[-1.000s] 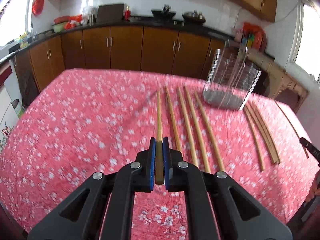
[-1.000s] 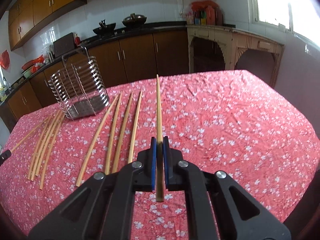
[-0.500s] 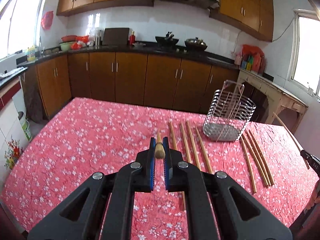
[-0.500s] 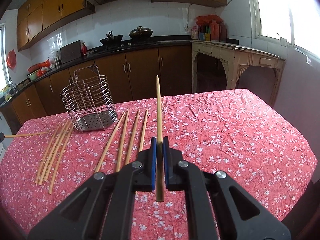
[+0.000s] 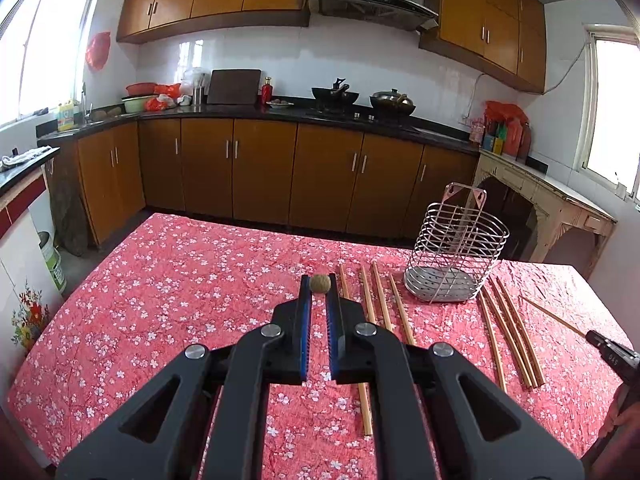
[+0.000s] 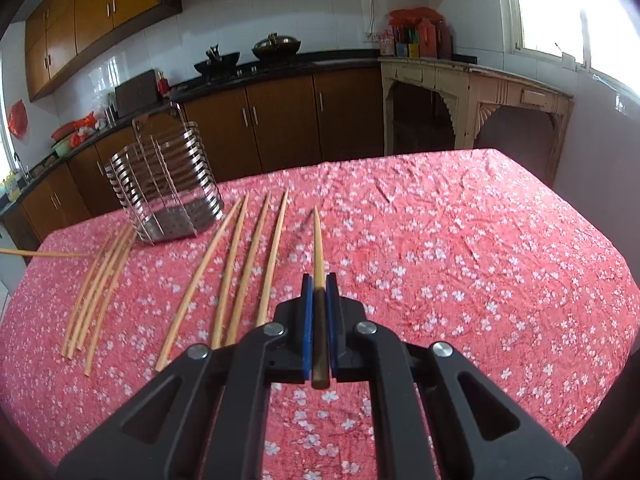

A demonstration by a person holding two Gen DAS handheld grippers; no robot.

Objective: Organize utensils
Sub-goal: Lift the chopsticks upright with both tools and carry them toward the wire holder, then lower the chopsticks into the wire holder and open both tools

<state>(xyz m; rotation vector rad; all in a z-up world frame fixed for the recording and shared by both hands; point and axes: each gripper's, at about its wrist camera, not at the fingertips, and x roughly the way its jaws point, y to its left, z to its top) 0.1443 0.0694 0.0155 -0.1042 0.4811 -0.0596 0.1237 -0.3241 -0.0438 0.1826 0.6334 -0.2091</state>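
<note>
Two chopsticks are held, one in each pair of tongs. The left tongs (image 5: 319,284) pinch a chopstick (image 5: 320,283) at their very tips, so that view shows only its round butt end facing the camera; the blue pads (image 5: 305,332) sit narrow on either side of it. The right tongs (image 6: 319,280) are clamped on another chopstick (image 6: 318,240), which runs straight ahead toward twelve o'clock, its thin tip out over the flowered red cloth of the bench (image 6: 460,260) and its dark butt end sticking back past the pads. A wire cutlery basket (image 5: 456,256) stands upright on the bench at about two o'clock from the left tongs; from the right tongs it is at about ten o'clock, and it looks empty. Four loose chopsticks (image 6: 240,264) lie side by side on the cloth just left of the right tongs, between them and the basket. Another bundle of chopsticks (image 6: 100,280) lies on the far side of the basket, at nine o'clock in the right view. At the right edge of the left view, the right tongs' chopstick shows as a slanted stick at three o'clock.
</note>
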